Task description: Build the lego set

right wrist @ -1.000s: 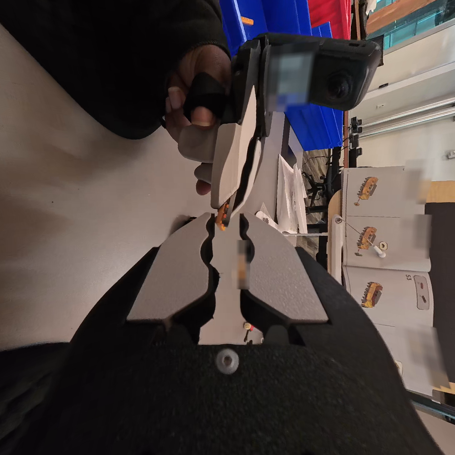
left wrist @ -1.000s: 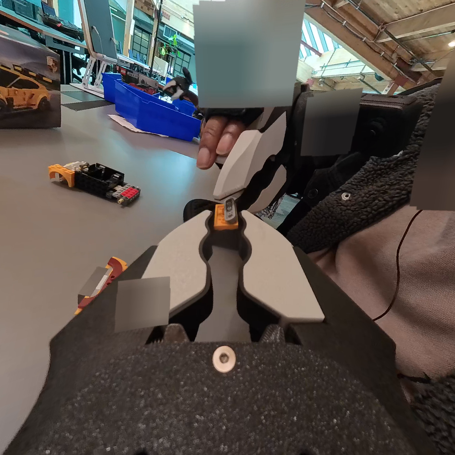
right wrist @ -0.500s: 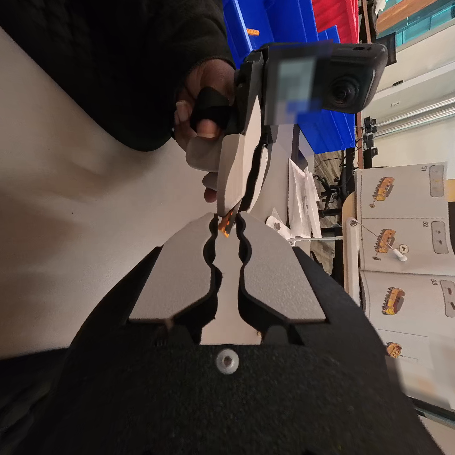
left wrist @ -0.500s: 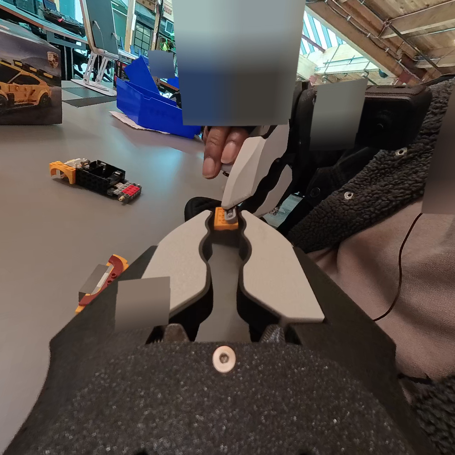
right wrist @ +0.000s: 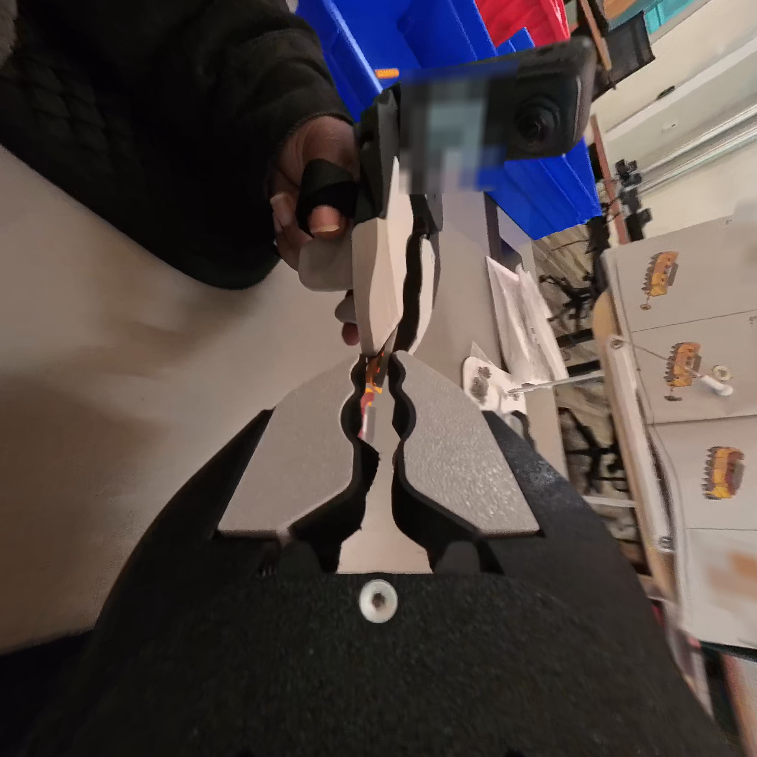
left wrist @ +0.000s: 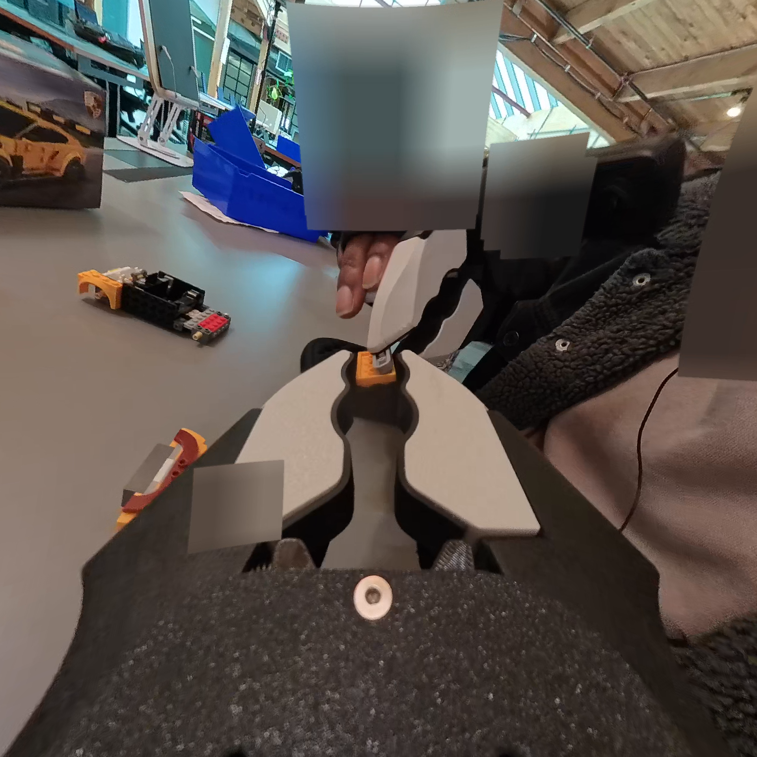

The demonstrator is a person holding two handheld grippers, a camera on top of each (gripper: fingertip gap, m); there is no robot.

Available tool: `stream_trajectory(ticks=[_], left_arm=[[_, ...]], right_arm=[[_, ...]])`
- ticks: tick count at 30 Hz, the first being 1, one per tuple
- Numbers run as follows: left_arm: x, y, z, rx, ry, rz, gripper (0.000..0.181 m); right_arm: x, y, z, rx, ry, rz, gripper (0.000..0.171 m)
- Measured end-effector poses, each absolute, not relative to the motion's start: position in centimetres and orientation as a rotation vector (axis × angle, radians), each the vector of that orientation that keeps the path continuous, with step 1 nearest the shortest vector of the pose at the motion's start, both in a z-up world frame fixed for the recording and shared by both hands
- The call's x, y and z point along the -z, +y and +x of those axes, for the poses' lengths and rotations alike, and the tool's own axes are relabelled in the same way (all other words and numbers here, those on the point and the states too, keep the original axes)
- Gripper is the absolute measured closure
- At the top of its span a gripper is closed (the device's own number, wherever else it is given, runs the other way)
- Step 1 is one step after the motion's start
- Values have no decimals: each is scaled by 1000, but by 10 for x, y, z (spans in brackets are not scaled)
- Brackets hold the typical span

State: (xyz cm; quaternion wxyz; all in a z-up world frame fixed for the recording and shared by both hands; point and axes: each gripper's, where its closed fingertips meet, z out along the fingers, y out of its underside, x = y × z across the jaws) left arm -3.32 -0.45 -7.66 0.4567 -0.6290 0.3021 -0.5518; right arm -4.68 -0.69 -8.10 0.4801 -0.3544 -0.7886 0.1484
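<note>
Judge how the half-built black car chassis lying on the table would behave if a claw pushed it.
The black car chassis lies flat and low on the grey table, so it would probably slide, not tip. No wheels show, so rolling seems unlikely. The orange arch piece might snap off.

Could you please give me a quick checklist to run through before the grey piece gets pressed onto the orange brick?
1. Left tongs shut on the orange brick: ok.
2. Right tongs hold the small grey piece: ok.
3. Grey piece sits over the brick's studs: ok.
4. Piece fully seated: cannot tell.
5. Car chassis clear of both tongs on the table: ok.
</note>
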Motion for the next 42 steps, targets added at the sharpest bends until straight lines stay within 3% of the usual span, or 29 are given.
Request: stream_trajectory(ticks=[1, 4, 15, 34, 36, 37, 42], left_arm=[[76, -5, -34, 1321, 767, -1534, 163], [79, -4, -39, 1121, 884, -1501, 153], [93, -14, -31, 617, 1202, -1365, 172], [112, -12, -26, 729, 1191, -1454, 172], [110, -11, -25, 722, 1182, -1440, 164], [112, -15, -23, 734, 1208, -1431, 171], [114, -16, -25, 730, 1234, -1467, 172]], right_arm=[[81, -7, -47, -418, -1921, -897, 162], [83, -6, -44, -570, -1921, -979, 162], [96, -15, -34, -886, -2005, -1140, 162], [116, -13, -29, -1023, -1990, -1290, 163], [117, -17, -30, -1060, -2002, -1296, 163], [118, -18, -31, -1058, -2006, -1293, 163], [118, -19, -33, -1083, -2016, -1307, 164]])
